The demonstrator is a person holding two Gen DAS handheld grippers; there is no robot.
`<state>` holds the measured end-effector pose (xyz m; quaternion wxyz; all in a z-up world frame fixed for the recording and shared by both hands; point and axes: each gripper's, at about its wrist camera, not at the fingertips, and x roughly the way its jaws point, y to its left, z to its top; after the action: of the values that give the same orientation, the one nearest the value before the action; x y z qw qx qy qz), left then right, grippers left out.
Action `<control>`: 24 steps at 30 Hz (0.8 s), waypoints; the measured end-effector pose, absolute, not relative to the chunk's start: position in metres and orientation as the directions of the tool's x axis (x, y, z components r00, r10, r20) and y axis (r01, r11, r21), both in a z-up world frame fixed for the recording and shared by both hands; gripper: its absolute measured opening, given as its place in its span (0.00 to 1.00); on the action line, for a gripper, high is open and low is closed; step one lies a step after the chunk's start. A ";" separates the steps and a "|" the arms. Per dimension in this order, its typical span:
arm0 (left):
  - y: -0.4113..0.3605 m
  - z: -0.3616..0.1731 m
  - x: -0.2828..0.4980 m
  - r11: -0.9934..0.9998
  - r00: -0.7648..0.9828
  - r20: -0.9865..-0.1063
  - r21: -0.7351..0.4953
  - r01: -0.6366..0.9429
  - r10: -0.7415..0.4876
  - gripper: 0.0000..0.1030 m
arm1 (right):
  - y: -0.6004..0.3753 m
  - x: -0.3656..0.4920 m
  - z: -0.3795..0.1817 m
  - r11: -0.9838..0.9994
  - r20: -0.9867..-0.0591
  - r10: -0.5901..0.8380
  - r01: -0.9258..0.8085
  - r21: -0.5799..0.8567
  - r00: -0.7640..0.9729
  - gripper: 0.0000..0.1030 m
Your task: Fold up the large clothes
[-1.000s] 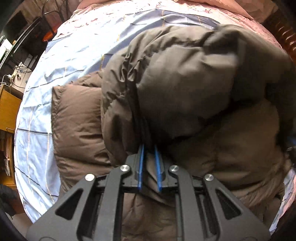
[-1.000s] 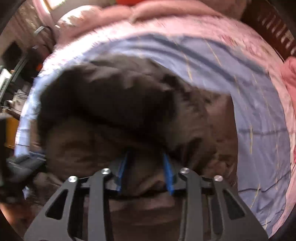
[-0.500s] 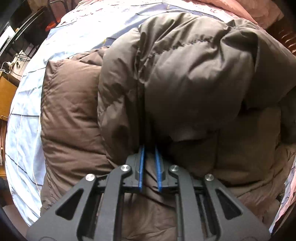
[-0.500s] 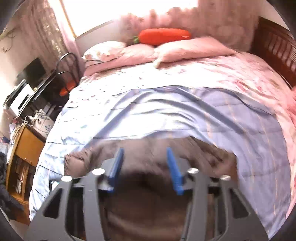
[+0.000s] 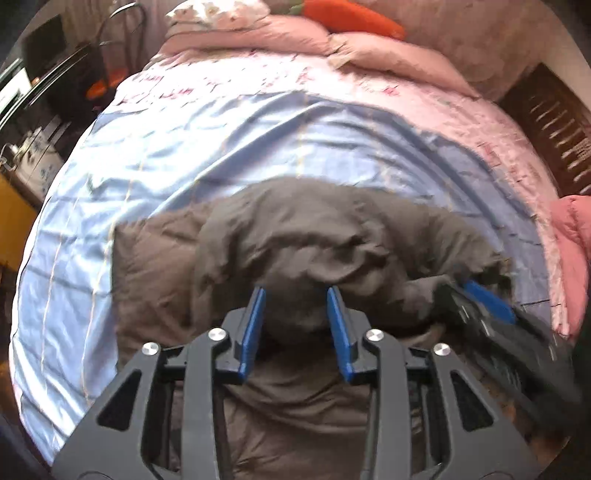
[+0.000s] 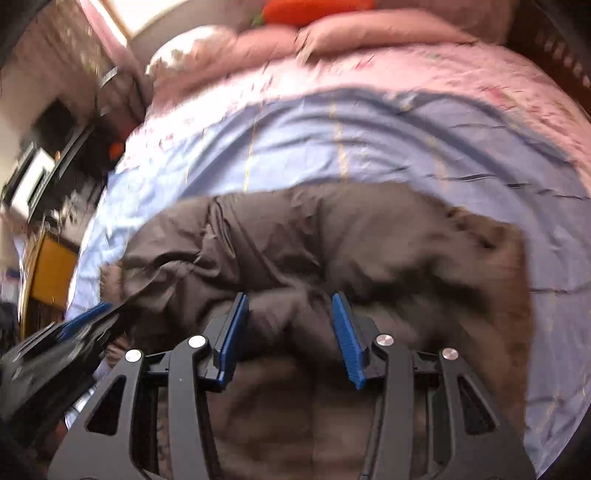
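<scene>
One brown puffer jacket [image 5: 295, 254] lies bunched on the near half of the bed, its upper part doubled over the lower so a rounded fold faces the pillows; no brand, label or writing can be read on it, and both views are motion-blurred. Your left gripper [image 5: 295, 301] stands released above the jacket's near fold, the two blue fingers [image 5: 255, 325] spread with brown fabric showing between them but nothing pinched. Your right gripper [image 6: 290, 314] is likewise released (its jaws are the wider apart of the two), poised over the same heap; in the left view it enters from the right edge, low beside the jacket's right end.

Under the jacket you have one light-blue bedsheet [image 5: 229, 136] with thin yellow lines, bordered by a pink floral quilt [image 5: 461, 107]. At the head of the bed: two pink pillows [image 5: 391, 55] and one orange carrot-shaped plush toy [image 5: 351, 16] resting on them. One pink padded garment [image 5: 572, 229] sits at the bed's right edge. To the left, a yellow wooden cabinet [image 6: 48, 266]; its contents cannot be made out.
</scene>
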<state>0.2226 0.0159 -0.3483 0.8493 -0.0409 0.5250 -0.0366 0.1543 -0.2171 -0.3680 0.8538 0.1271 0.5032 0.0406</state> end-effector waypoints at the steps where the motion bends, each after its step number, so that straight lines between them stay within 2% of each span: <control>1: 0.013 -0.347 0.223 0.995 0.449 -0.888 -0.098 0.025 -0.099 0.34 | -0.222 0.151 -0.365 0.966 -0.850 0.180 0.075 0.249 0.495 0.46; 4: -0.006 -0.364 0.231 0.999 0.393 -0.918 -0.035 0.026 -0.043 0.34 | -0.236 0.139 -0.384 0.969 -0.889 0.117 0.144 0.199 0.442 0.46; 6: -0.008 -0.394 0.234 1.000 0.323 -0.946 0.001 0.025 -0.007 0.34 | -0.241 0.139 -0.412 0.971 -0.918 0.089 0.173 0.166 0.386 0.46; 11: -0.014 -0.437 0.230 0.998 0.252 -0.967 0.055 0.044 0.042 0.36 | -0.233 0.147 -0.454 0.989 -0.942 0.037 0.123 0.083 0.333 0.44; 13: -0.018 -0.439 0.227 0.996 0.248 -0.967 0.073 0.058 0.057 0.35 | -0.235 0.149 -0.450 0.986 -0.946 0.053 0.133 0.101 0.320 0.44; 15: -0.014 -0.426 0.224 0.998 0.247 -0.969 0.026 0.056 0.012 0.34 | -0.244 0.144 -0.434 0.977 -0.938 0.096 0.149 0.153 0.332 0.44; 17: -0.006 -0.403 0.209 0.999 0.281 -0.960 0.006 0.048 -0.008 0.36 | -0.253 0.124 -0.406 0.971 -0.913 0.119 0.146 0.189 0.390 0.44; 19: 0.000 -0.395 0.195 0.999 0.297 -0.955 0.016 0.042 0.003 0.43 | -0.255 0.110 -0.397 0.976 -0.911 0.118 0.124 0.180 0.395 0.44; 22: 0.001 -0.411 0.182 0.998 0.271 -0.962 0.038 0.050 0.023 0.48 | -0.255 0.107 -0.422 0.985 -0.936 0.096 0.106 0.139 0.339 0.44; 24: 0.003 -0.431 0.188 0.999 0.232 -0.973 0.017 0.029 0.010 0.48 | -0.255 0.112 -0.444 0.983 -0.948 0.114 0.107 0.152 0.296 0.45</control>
<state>0.1883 0.0030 -0.4311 0.7848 0.0157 0.6195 -0.0060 0.1124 -0.2549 -0.4438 0.7994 0.0933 0.5935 0.0023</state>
